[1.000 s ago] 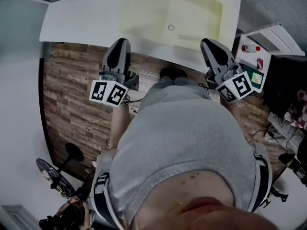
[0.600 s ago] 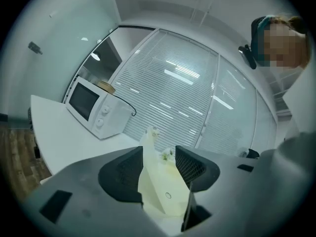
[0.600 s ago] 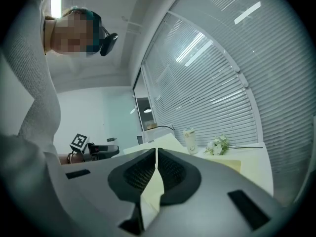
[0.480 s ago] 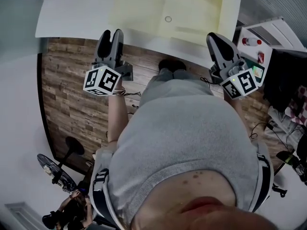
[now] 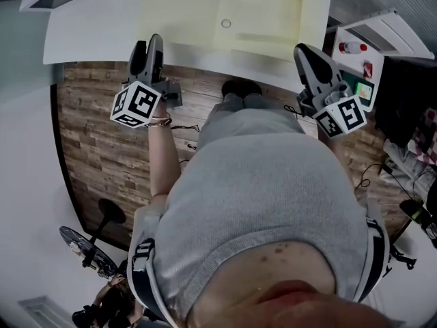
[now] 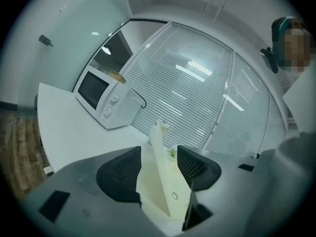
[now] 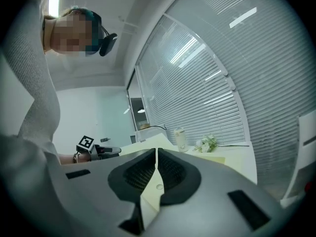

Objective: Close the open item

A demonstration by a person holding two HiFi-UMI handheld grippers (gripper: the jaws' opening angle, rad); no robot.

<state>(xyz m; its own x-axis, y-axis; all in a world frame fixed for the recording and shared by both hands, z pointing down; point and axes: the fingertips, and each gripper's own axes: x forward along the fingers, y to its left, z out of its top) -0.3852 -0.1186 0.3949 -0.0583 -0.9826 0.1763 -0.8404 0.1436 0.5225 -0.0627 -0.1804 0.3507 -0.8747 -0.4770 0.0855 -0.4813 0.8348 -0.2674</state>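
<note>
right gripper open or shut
Shut: on the right gripper the jaws meet along a thin seam, with nothing held between them.

Open tabletop (image 6: 74, 132) left of yellow flap (image 6: 163, 177); microwave (image 6: 101, 100) blocks far corner.

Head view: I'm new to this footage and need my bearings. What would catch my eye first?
A pale yellow folder lies open on the white table at the top, one flap raised. The person's grey top fills the middle, flanked by the left gripper, whose jaws have just been opening with nothing between them, and the shut right gripper.
</note>
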